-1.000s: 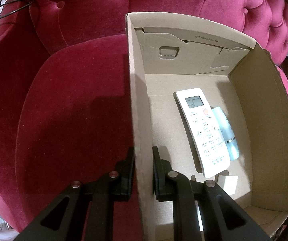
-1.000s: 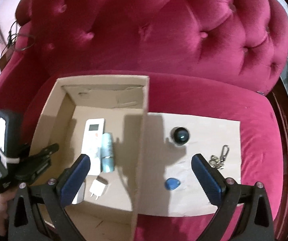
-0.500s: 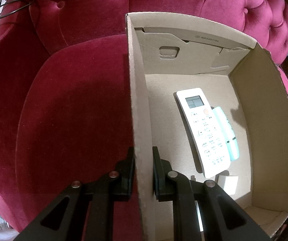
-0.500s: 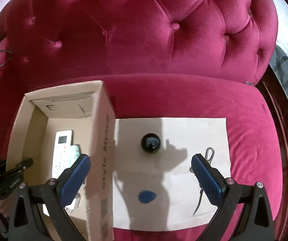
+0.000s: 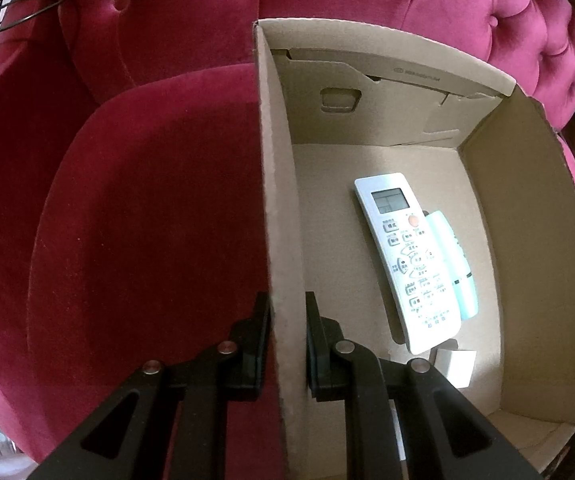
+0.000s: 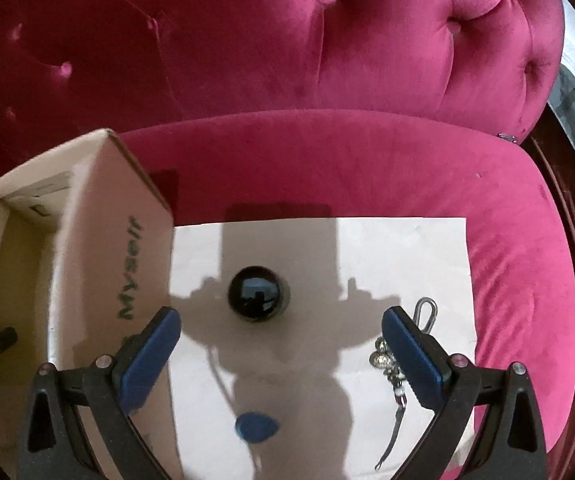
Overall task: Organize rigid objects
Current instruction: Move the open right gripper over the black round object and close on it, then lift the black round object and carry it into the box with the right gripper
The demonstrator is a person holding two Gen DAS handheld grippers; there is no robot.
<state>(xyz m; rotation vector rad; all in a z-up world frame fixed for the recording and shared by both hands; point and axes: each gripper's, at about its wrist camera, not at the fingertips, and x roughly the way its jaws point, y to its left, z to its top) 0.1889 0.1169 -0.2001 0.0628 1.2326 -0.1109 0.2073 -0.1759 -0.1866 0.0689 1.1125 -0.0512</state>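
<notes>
1. One left gripper, fingers clenched on the cardboard box wall.
2. One right gripper, fingers spread wide, empty, above the white sheet.
3. On the sheet: one blue tag, one keychain, one black ball.
4. In the box: one charger, one remote, one pale tube.
5. One red sofa.

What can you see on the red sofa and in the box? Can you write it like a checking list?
surface: white sheet on the red sofa seat.
job's things: black ball, blue tag and keychain on the sheet; remote, pale tube and white charger in the cardboard box.
clutter: nothing seen.
grippers: left claw shut on the box wall; right claw open above the sheet.
cables: black cord at the sofa's left.
surroundings: tufted backrest.
</notes>
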